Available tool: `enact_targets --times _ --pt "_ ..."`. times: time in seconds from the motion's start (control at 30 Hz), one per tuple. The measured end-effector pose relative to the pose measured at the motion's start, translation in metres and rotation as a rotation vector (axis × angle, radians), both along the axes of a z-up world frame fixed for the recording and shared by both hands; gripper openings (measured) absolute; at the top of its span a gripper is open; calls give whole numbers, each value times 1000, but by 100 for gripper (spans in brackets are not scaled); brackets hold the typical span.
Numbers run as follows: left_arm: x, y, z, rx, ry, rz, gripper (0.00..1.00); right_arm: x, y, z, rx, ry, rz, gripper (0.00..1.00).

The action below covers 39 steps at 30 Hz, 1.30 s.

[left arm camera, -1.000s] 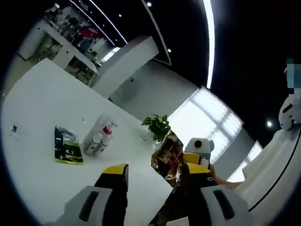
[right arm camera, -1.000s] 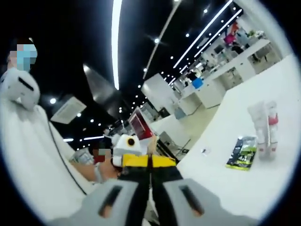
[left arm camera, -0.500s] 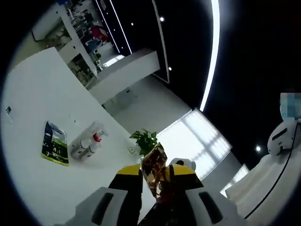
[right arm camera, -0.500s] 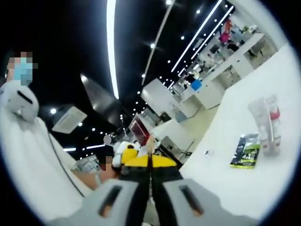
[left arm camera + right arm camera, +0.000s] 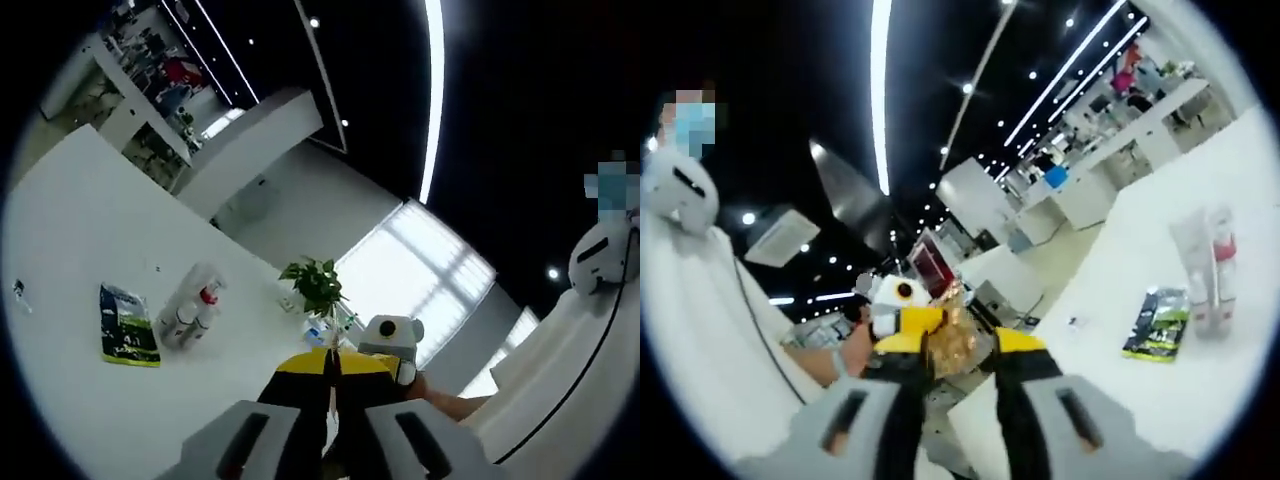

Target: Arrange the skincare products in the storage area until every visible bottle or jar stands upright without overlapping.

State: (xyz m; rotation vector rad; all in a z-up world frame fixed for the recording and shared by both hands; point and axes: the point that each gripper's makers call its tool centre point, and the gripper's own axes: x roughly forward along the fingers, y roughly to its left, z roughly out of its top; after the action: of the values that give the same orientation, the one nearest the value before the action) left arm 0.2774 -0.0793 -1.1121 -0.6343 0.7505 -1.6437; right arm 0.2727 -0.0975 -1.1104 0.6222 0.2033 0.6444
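- Left gripper view: the left gripper (image 5: pixel 331 365) rises from the bottom edge with its yellow-tipped jaws pressed together and nothing seen between them.
- Just behind those tips sits the other gripper (image 5: pixel 392 340), a white and yellow unit, with a hand (image 5: pixel 440 398) partly showing beside it.
- A white table (image 5: pixel 80 260) slopes across the left part of this view.
- On it lies a flat green and dark sachet (image 5: pixel 126 326), and just beside that a clear pack of bottles (image 5: pixel 190 305), one with a red cap, lying on its side.
- A potted green plant (image 5: pixel 314 283) stands at the table's far edge before a bright window.
- Right gripper view: the right gripper (image 5: pixel 960 345) has its yellow-tipped jaws spread, and a crinkled gold foil packet (image 5: pixel 956 342) sits between them; whether the jaws touch it I cannot tell.
- The same table (image 5: pixel 1200 380) fills the right side here, with the sachet (image 5: pixel 1156 324) lying flat and the bottle pack (image 5: pixel 1206 268) just beside it, red cap visible.
- A white-sleeved arm (image 5: pixel 700 330) runs along the left of this view.
- Both the sachet and the bottle pack lie well apart from either gripper.
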Motion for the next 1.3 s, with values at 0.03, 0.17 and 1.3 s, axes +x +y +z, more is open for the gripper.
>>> enact_targets --times 0.03,0.17,1.3 --pt "-4 -1 1 -1 -1 -23 0 -1 3 0 -11 5 19 19" --pt "-15 -5 0 18 -45 -69 0 6 3 -5 -34 26 2 14" --pt "-17 -13 -7 43 86 -2 5 -11 -23 19 191 20 -67 0"
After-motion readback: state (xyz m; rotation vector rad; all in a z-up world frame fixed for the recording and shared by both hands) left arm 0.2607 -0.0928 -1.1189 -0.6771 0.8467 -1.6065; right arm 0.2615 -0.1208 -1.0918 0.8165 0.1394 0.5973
